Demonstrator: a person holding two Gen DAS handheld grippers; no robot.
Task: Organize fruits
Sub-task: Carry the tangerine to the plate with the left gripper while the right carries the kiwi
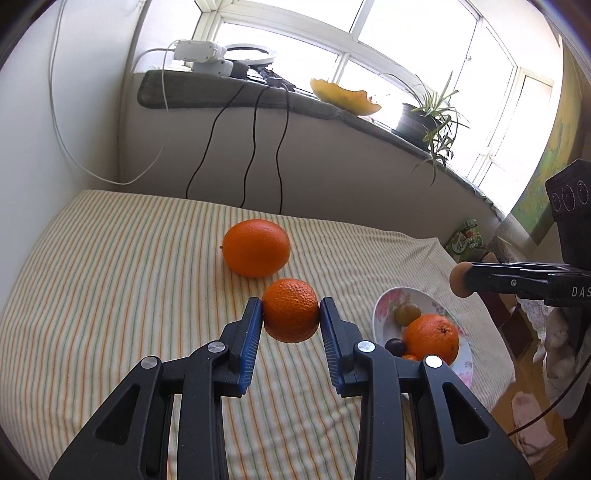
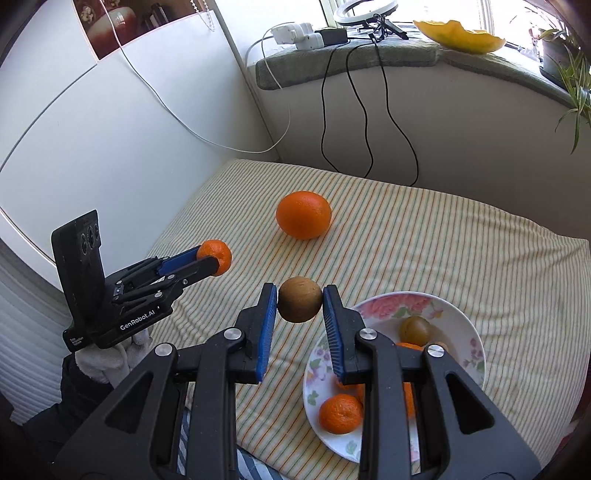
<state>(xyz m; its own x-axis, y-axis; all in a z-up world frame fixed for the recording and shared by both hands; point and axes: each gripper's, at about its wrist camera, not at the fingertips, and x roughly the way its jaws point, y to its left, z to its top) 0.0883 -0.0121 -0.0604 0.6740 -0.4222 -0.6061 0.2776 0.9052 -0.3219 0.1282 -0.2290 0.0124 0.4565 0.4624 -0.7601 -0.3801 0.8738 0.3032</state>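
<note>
Blue-padded fingers of my left gripper (image 1: 290, 314) clamp a small orange (image 1: 290, 311) from both sides, held above the striped cloth (image 1: 110, 280) that covers the table. From the right wrist camera the same gripper (image 2: 218, 258) shows at the left, the fruit (image 2: 215, 256) pinched at its tips. My right gripper (image 2: 300, 304) is closed on a brown round fruit (image 2: 299, 305), held in the air just beside the near-left rim of the flowered plate (image 2: 474, 354); in the left view it (image 1: 460, 279) pokes out of the fingers above that plate (image 1: 382, 314).

On the plate lie a big orange (image 1: 431, 338), a greenish-brown fruit (image 1: 406, 313) and a dark plum (image 1: 395, 346); the right view adds a small mandarin (image 2: 340, 413) near the front rim.

A large orange (image 1: 256, 247) sits alone on the cloth, farther back, just behind the one in my left grip and apart from the plate.

Along the windowsill (image 1: 229, 92) stand a power strip (image 1: 199, 55), a ring light (image 2: 365, 11), a yellow dish (image 1: 343, 96) and a potted plant (image 1: 428, 114), with black cables (image 1: 255, 147) hanging toward the table.
</note>
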